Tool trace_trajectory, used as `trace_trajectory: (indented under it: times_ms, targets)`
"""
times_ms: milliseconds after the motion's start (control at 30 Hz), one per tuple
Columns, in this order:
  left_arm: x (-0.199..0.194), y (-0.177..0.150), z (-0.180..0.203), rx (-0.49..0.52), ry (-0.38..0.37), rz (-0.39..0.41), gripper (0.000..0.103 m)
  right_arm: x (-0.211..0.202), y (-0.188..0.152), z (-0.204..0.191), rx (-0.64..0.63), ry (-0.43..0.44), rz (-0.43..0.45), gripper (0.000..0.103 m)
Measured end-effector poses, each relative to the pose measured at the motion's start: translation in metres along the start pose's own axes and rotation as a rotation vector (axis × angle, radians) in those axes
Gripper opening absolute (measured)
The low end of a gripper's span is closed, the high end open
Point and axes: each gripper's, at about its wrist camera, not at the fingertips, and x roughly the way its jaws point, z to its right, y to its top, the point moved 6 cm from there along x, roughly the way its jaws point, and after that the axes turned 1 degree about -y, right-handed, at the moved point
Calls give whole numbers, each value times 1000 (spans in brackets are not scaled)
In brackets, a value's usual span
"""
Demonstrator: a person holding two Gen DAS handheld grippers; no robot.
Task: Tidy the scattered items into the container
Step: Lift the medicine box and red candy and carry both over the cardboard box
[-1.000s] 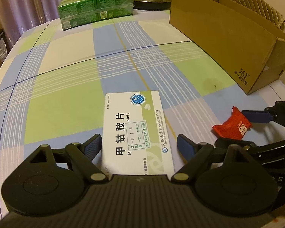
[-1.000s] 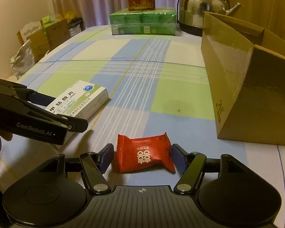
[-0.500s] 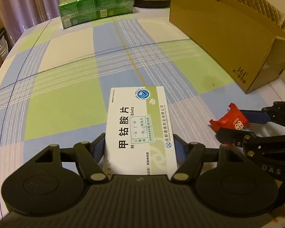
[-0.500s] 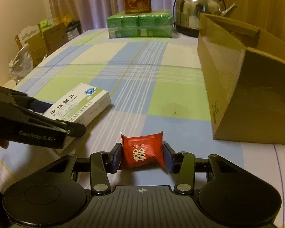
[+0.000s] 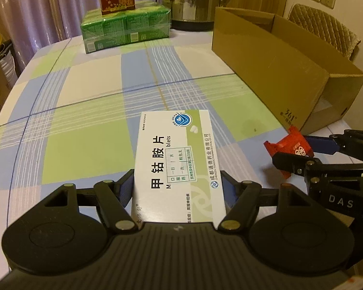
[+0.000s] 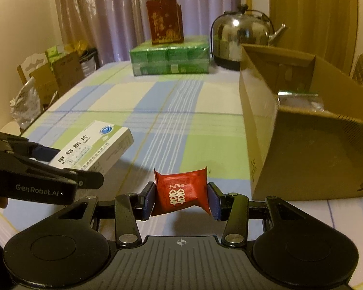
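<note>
1. Looking along the left gripper, both blue pads press the long sides of the white medicine box, so the tongs are closed on it. The box points toward the far edge of the checked tablecloth. The cardboard box stands open-topped along the tabletop's right edge. The green carton pack and steel kettle occupy the far edge.
2. Looking along the right gripper, its pads clamp the red candy packet on both sides; the packet's shadow falls on the cloth beneath, near the front edge. The cardboard box stands just beside it on the right, a silvery item inside. The left gripper holds the medicine box at left.
</note>
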Motion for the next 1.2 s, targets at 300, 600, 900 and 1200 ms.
trace_trajectory:
  times_ms: [300,600,900,1200]
  targets:
    - [-21,9,12,0,5,36,67,-27,14,4,3,-4,66,43]
    - [-33,22,30,15,-13,61,67,-51,24,15,23,-25,122,43]
    - [-36,53,65,5,-87,94,67,-74,46,54,59,-97,198,43]
    - [-27,90,117,24,-187,125,67,-87,67,117,113,-192,248,43]
